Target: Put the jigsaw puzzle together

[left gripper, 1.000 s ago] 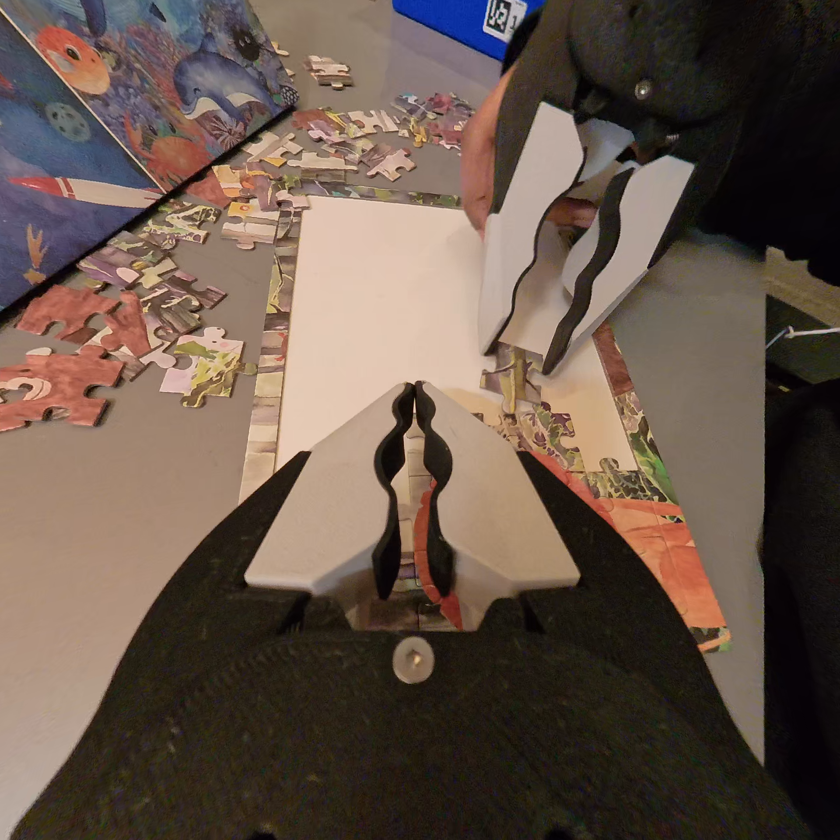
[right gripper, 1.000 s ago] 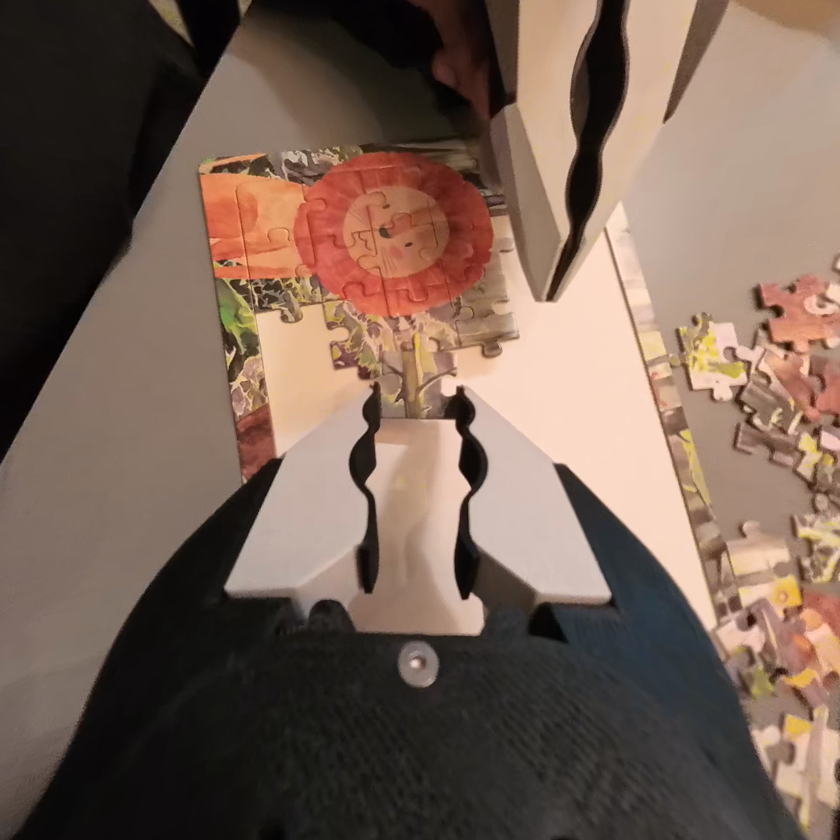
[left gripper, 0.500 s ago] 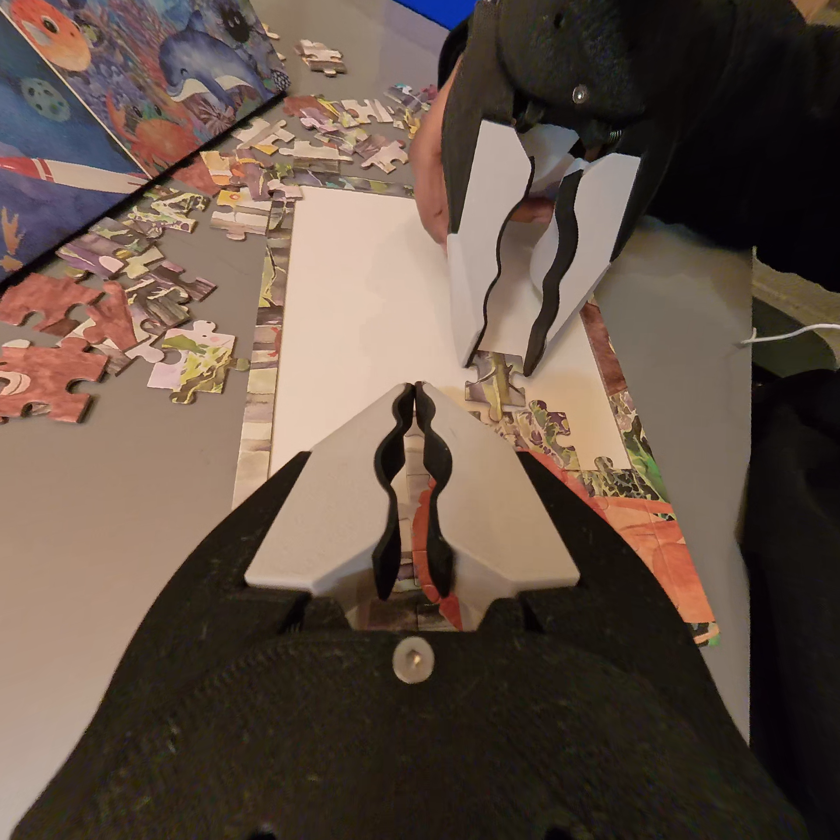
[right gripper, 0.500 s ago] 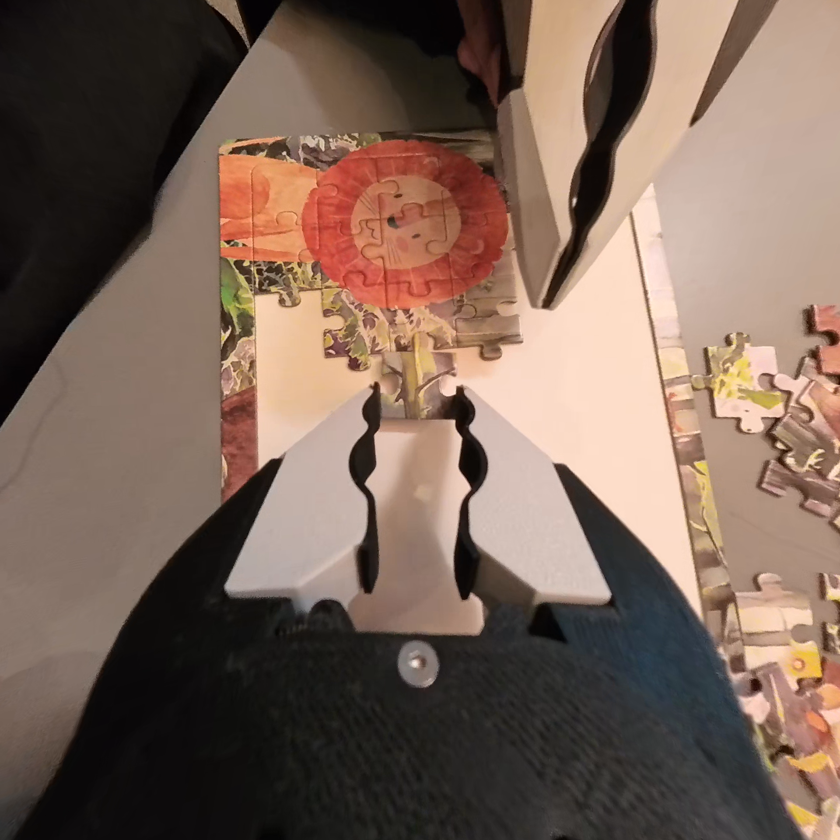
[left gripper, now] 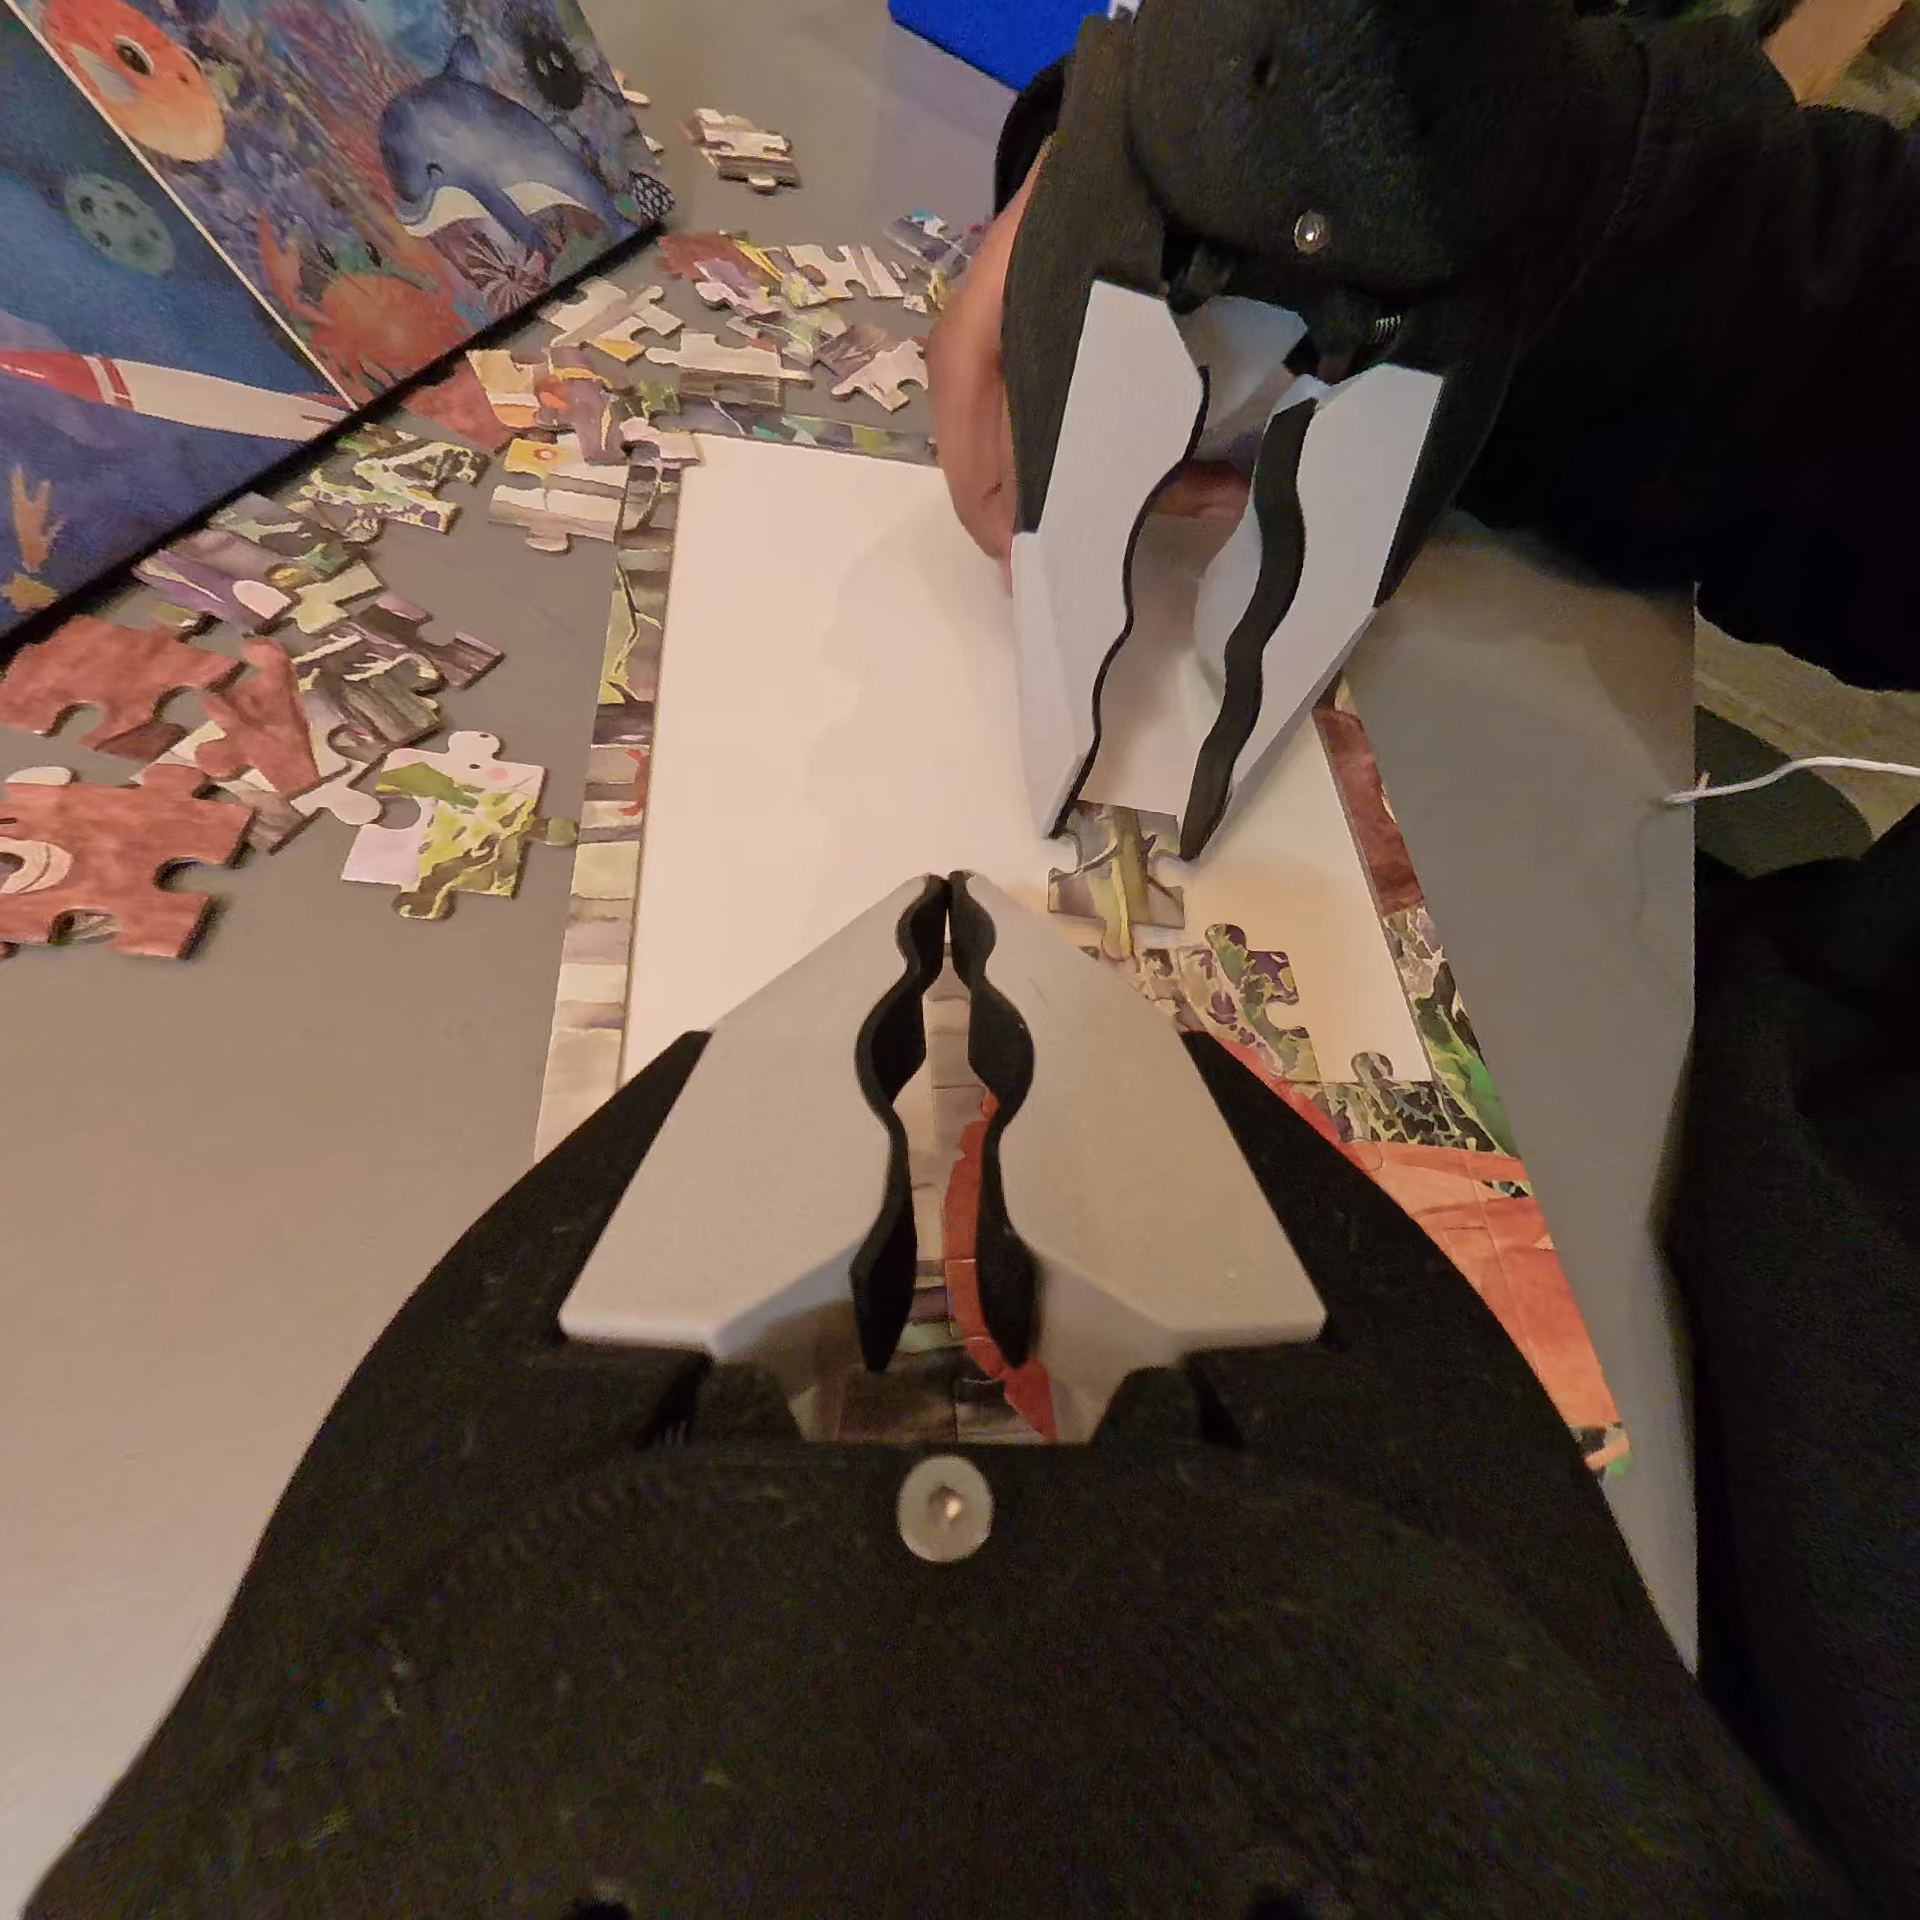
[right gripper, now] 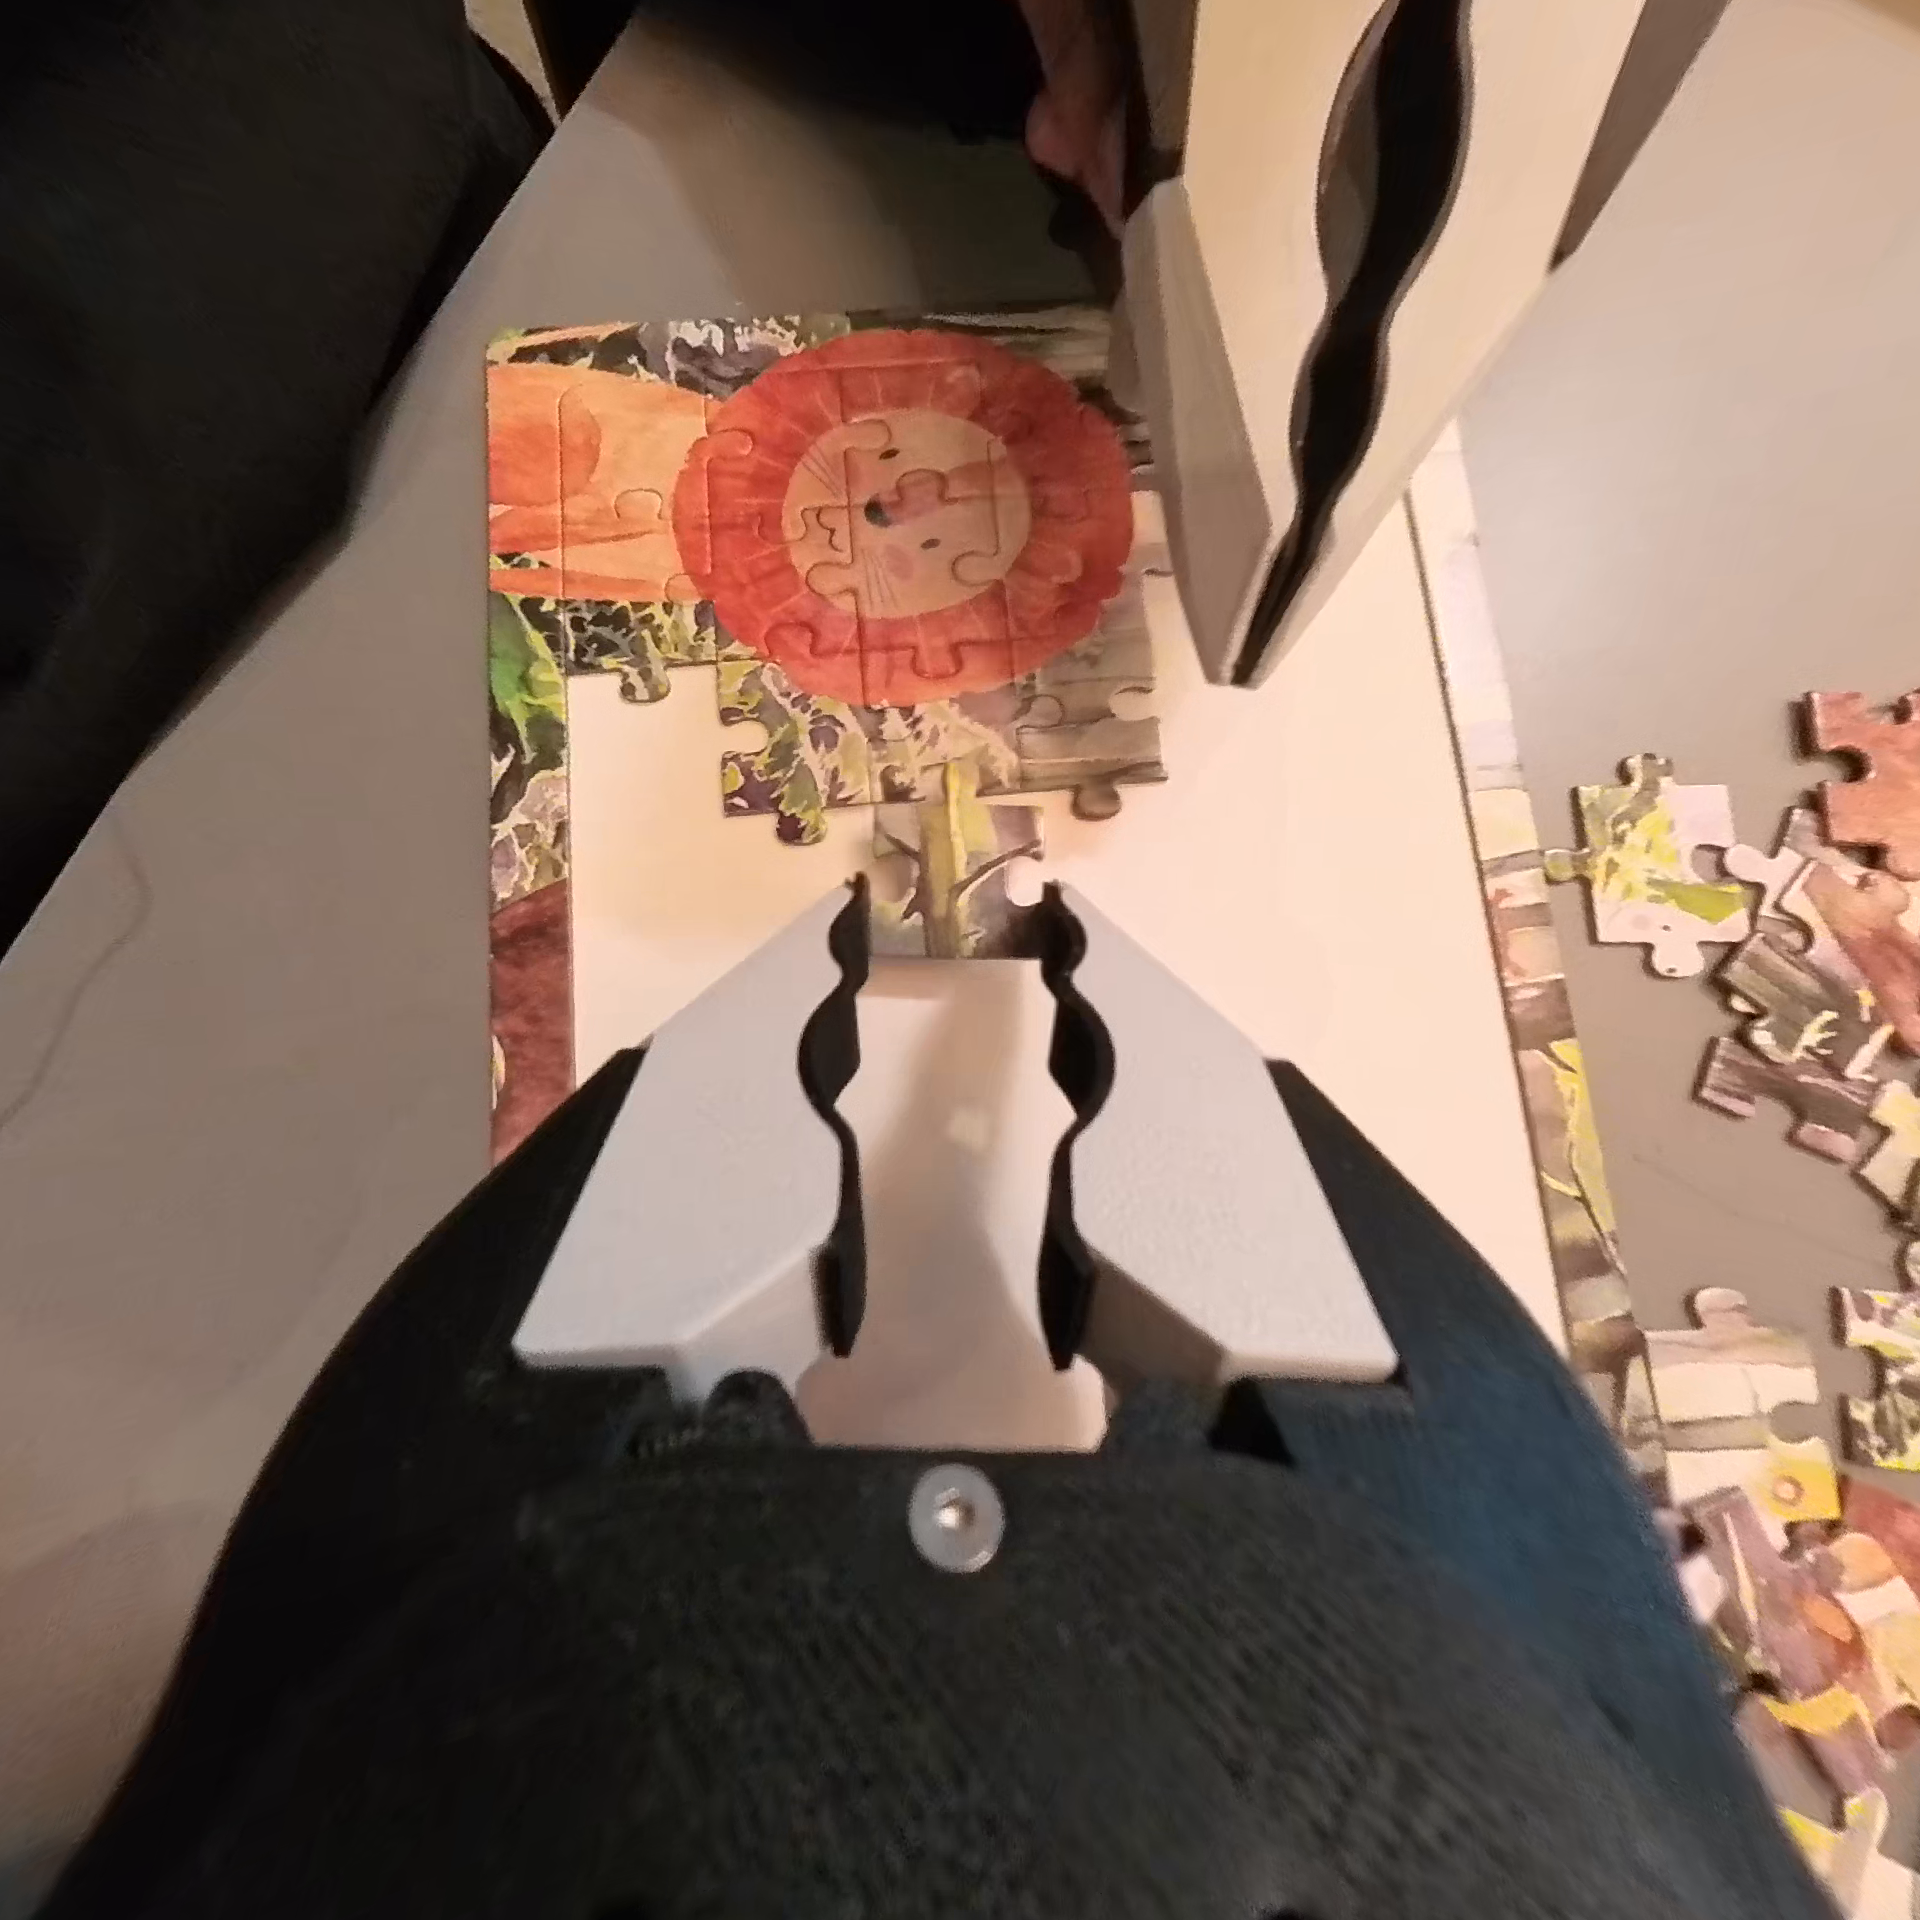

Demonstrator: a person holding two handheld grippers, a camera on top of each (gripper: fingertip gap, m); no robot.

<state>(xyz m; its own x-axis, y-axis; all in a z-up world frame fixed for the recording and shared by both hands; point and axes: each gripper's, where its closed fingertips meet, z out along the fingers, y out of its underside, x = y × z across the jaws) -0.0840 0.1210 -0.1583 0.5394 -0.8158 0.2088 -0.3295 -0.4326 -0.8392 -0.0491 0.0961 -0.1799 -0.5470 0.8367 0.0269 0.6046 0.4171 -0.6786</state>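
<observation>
The white puzzle board [left gripper: 831, 675] holds an assembled part with an orange lion face [right gripper: 904, 520]. A tree-trunk piece [right gripper: 951, 873] lies flat on the board against that part's lower edge; it also shows in the left wrist view [left gripper: 1117, 883]. My right gripper [right gripper: 951, 894] is open, its tips down on the board on either side of this piece; the left wrist view shows it too [left gripper: 1122, 842]. My left gripper [left gripper: 951, 883] is shut and empty, just above the board beside the lion part, and appears in the right wrist view [right gripper: 1252, 675].
Several loose pieces [left gripper: 447, 821] lie on the grey table beside the board, also seen in the right wrist view [right gripper: 1662, 873]. Two sea-scene pictures [left gripper: 312, 156] lie at the far left. A hand [left gripper: 966, 416] holds the right gripper. A table edge [left gripper: 1688, 935] runs close by.
The right gripper has edged a little toward the lion part, with the tree-trunk piece still between its tips. The left gripper stays shut and has barely moved.
</observation>
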